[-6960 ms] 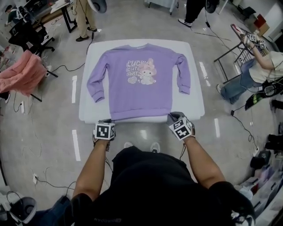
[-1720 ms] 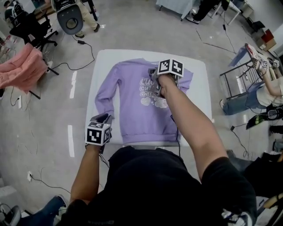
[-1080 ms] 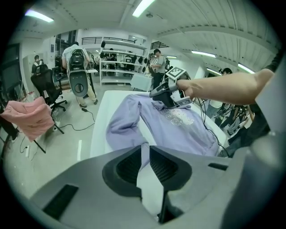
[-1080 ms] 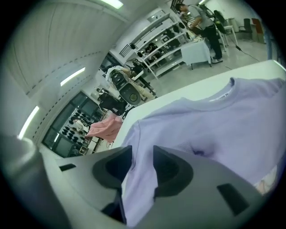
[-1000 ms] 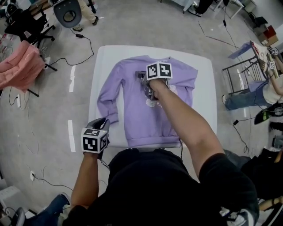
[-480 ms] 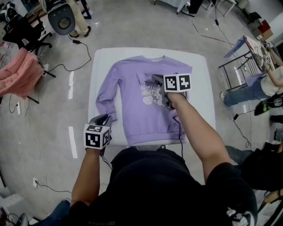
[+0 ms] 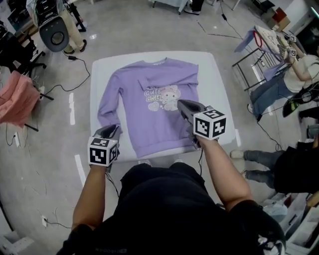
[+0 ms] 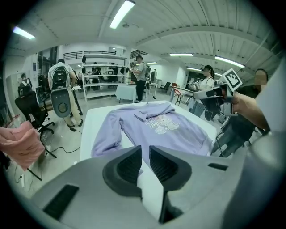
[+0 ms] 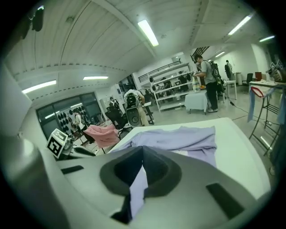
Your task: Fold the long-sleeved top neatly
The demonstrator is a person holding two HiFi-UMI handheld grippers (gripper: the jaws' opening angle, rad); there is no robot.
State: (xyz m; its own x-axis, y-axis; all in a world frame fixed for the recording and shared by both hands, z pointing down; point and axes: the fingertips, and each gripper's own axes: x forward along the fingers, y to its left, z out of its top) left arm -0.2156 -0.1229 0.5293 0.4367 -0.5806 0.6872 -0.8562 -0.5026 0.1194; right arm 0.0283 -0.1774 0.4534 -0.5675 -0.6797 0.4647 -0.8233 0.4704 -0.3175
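Room: open workshop, grey floor with loose cables and white tape marks. White counter in the middle, the person at its near edge.

Long-sleeved top: lilac, flat on the counter, print up, collar far, hem along the near edge. Folded sleeve, on the head view's right, lies across the chest. Straight sleeve runs down the other side, cuff by the near left corner.

Around: pink cloth on a stand left of the counter. Office chair beyond it. Seated person off to the right.

Right gripper: over the top's lower right; its arm hides that hem corner in the head view. Fingers closed tip to tip, no cloth in them.

Left gripper: at the near left corner, beside the cuff. Fingers a narrow gap apart, white counter showing through.

Only the left gripper view shows the strip lights, the shelving, and the right gripper raised clear of the counter.
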